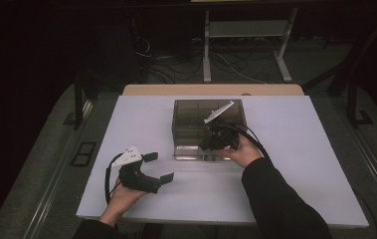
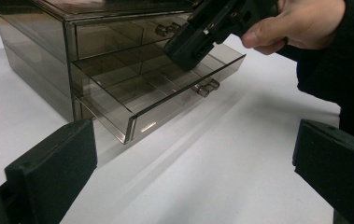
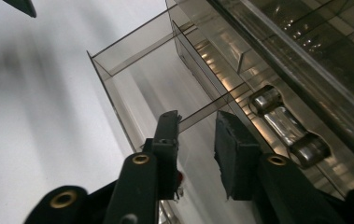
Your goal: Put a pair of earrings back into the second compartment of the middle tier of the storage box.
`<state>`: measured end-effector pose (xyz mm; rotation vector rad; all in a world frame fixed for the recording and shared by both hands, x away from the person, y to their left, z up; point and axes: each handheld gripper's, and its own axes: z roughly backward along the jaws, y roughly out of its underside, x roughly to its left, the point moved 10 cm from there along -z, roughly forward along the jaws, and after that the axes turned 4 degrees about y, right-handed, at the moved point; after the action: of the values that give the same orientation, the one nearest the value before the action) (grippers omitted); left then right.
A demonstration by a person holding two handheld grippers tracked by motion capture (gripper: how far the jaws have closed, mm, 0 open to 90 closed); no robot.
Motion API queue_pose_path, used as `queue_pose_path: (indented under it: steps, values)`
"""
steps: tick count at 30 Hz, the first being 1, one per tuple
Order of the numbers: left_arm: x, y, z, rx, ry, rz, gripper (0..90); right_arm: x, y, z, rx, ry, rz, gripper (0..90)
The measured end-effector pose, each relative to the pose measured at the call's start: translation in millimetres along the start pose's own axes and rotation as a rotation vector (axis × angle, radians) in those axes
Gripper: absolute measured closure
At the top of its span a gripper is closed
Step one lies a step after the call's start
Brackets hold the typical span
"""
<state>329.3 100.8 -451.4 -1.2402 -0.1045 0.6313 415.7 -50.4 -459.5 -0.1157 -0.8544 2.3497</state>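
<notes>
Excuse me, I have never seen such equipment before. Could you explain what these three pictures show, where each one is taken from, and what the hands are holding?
No machine works alone here: a person holds a hand tool in each hand, each with two black fingers that pinch.

The high view looks down on a white table. On it stands a smoky clear drawer box.

The left gripper rests near the table's front edge with its fingers wide apart and nothing between them. Its own camera looks toward the box, where the middle drawer is pulled partly out.

The right gripper is at the front of the box. Its camera shows the fingers a little apart above the open drawer, beside the upper drawer's handle. They hold nothing that I can see.
</notes>
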Motion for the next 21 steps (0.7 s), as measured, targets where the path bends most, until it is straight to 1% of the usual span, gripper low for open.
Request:
queue_pose_path:
  steps: [4, 6, 8, 10, 12, 13, 14, 15, 16, 18, 21]
  values:
    - [0.0, 0.1, 0.1, 0.0, 0.0, 0.001, 0.0, 0.4, 1.2, 10.4, -0.016, 0.006, 0.002, 58.5]
    - [0.0, 0.5, 0.2, 0.003, 0.0, -0.002, 0.0, 1.8, 2.5, 16.4, -0.03, 0.001, 0.001, 51.5]
    - [-0.2, 0.3, 0.2, 0.002, 0.0, -0.001, 0.0, 1.7, 4.9, 22.0, -0.036, 0.014, 0.002, 41.2]
    - [-0.3, 0.3, 0.1, 0.002, 0.0, -0.001, 0.0, 2.6, 7.6, 27.9, -0.043, 0.01, 0.001, 27.3]
    - [-0.7, 0.1, -0.3, 0.0, 0.0, 0.0, 0.0, 4.8, 10.8, 33.8, -0.051, -0.006, 0.003, 14.8]
    - [-0.9, 0.1, -0.4, 0.0, 0.001, 0.0, 0.0, 5.6, 12.0, 37.1, -0.057, -0.013, -0.003, 11.2]
    - [-0.9, 0.1, -0.7, 0.0, 0.001, 0.001, 0.0, 6.0, 12.7, 40.9, -0.068, -0.018, -0.011, 11.1]
    - [-0.9, 0.2, -0.8, 0.0, 0.001, 0.0, 0.0, 6.9, 13.5, 44.4, -0.078, -0.029, -0.018, 7.4]
    - [-0.9, 0.2, -0.8, 0.0, 0.001, 0.0, 0.0, 7.6, 14.7, 47.4, -0.081, -0.035, -0.025, 0.1]
    - [-0.9, 0.1, -0.4, 0.0, 0.001, 0.001, 0.0, 6.2, 17.6, 52.5, -0.083, -0.017, -0.032, 0.2]
    - [-0.5, -0.1, -0.2, -0.002, 0.0, 0.002, 0.0, 6.0, 21.4, 61.2, -0.1, -0.019, -0.036, 0.2]
